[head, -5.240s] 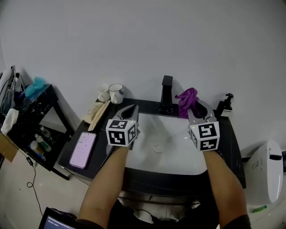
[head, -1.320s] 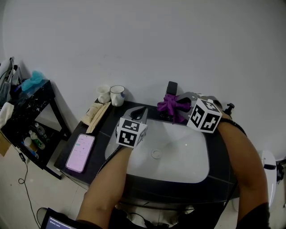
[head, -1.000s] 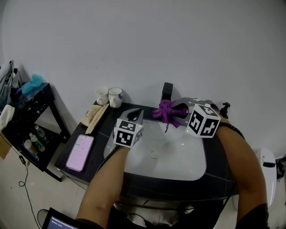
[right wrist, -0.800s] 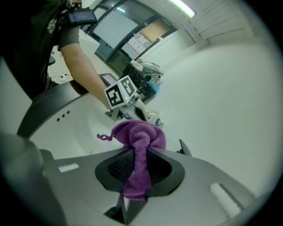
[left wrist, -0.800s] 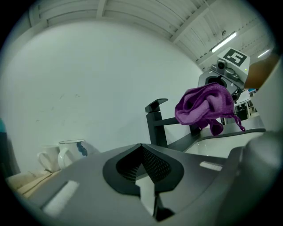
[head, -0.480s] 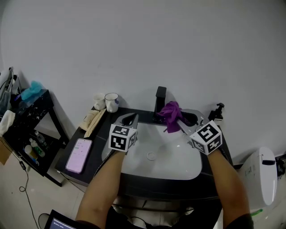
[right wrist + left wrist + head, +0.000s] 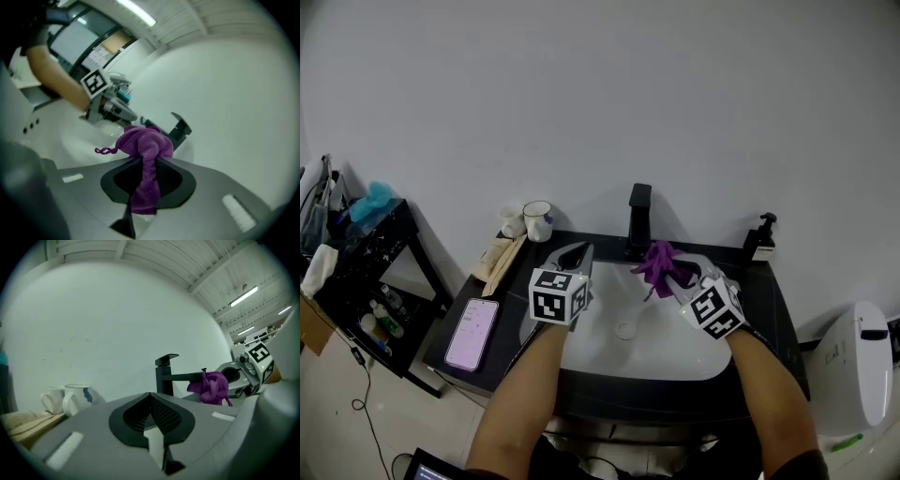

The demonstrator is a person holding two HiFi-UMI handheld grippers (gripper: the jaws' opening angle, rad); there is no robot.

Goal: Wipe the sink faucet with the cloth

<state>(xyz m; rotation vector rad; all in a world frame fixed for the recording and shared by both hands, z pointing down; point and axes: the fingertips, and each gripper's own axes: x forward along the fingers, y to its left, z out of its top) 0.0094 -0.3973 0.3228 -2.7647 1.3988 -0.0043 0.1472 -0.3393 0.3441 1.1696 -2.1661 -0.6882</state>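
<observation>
The black faucet (image 7: pixel 638 217) stands upright at the back of the white sink (image 7: pixel 675 349). My right gripper (image 7: pixel 673 278) is shut on a purple cloth (image 7: pixel 658 263), holding it bunched over the basin just in front and right of the faucet, apart from it. In the right gripper view the cloth (image 7: pixel 146 149) hangs between the jaws with the faucet (image 7: pixel 181 128) behind it. My left gripper (image 7: pixel 573 255) hovers over the sink's left rim, shut with nothing in it. The left gripper view shows the faucet (image 7: pixel 165 375) and the cloth (image 7: pixel 211 386) ahead to the right.
Two mugs (image 7: pixel 536 220) and a folded towel stand on the dark counter at back left. A phone (image 7: pixel 472 322) lies at the counter's left edge. A soap dispenser (image 7: pixel 758 240) stands at back right. A black shelf (image 7: pixel 358 253) is on the left, a white bin (image 7: pixel 855 361) on the right.
My right gripper has drawn the cloth off the faucet's spout and back toward me, over the basin. The left gripper has hardly moved.
</observation>
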